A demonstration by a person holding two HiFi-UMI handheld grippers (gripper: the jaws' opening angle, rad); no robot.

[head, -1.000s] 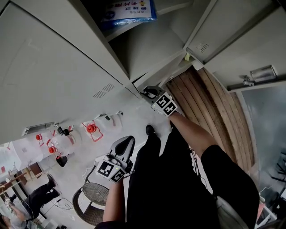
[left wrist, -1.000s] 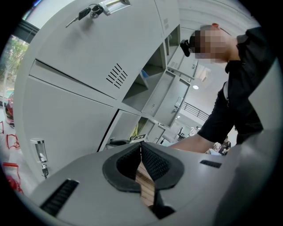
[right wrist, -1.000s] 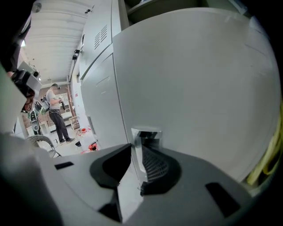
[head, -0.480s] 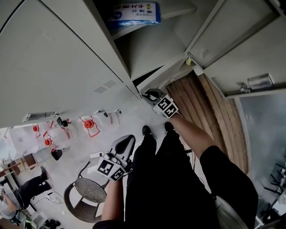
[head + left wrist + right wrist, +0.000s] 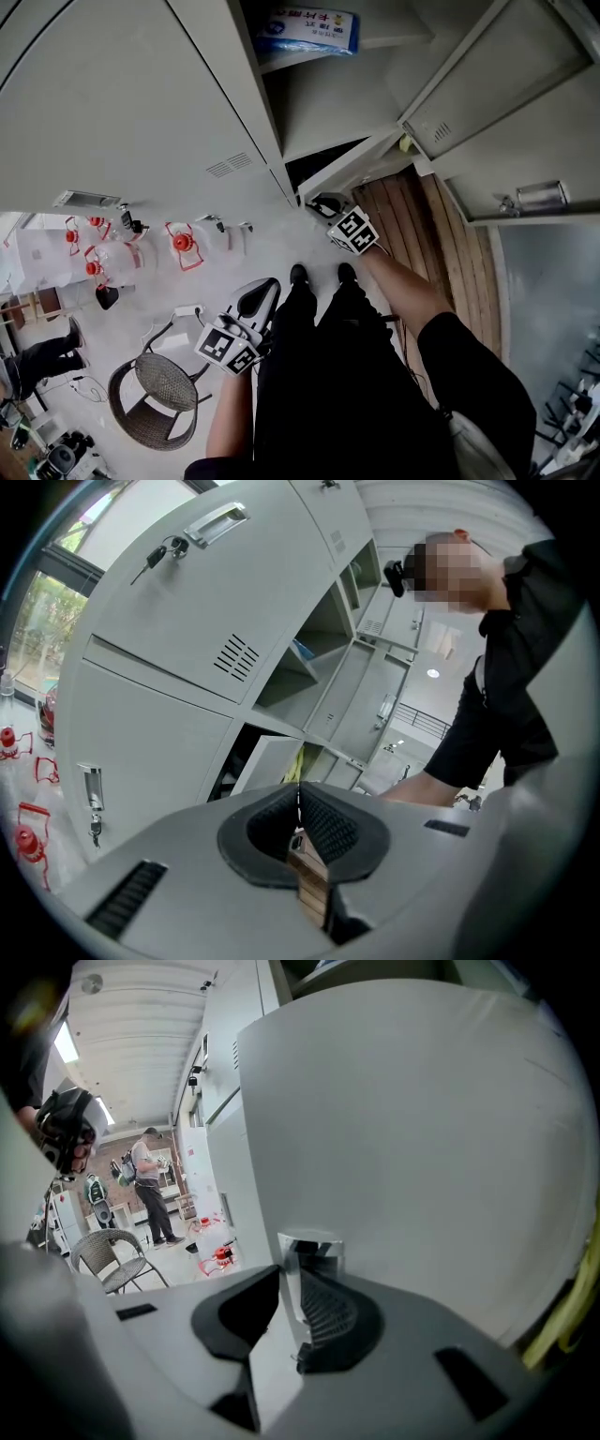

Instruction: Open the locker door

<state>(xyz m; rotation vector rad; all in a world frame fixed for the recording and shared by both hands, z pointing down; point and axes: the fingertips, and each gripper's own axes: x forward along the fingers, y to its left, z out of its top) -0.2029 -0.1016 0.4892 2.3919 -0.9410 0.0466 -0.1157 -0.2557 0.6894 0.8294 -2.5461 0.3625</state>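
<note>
Looking down in the head view, the right tool [image 5: 323, 203] reaches the free edge of the low locker door [image 5: 354, 169]. The door is swung partly out, at about 1 o'clock from the person's shoes [image 5: 298, 274]. That edge is the best spot to pull, I think, because it is far from where the door turns. The left tool [image 5: 265, 286] hangs at 7 o'clock beside the leg, out of the way, since this job looks like it needs one tool only. The lockers [image 5: 122, 103] are smooth grey painted metal with little air slots [image 5: 230, 166]. The floor [image 5: 441, 244] at 3 o'clock is brown wood planks.

In the left gripper view, the left tool's jaws are pressed together with nothing in them. Their pads are black and ribbed.

In the right gripper view, the right tool's jaws have just been closing. The thin flat door edge sits between them, pinched by the ribbed pads. A shiny metal handle [image 5: 312, 1246] sticks out at 12 o'clock just past the jaws. The door face is wide, plain and hard.
</note>
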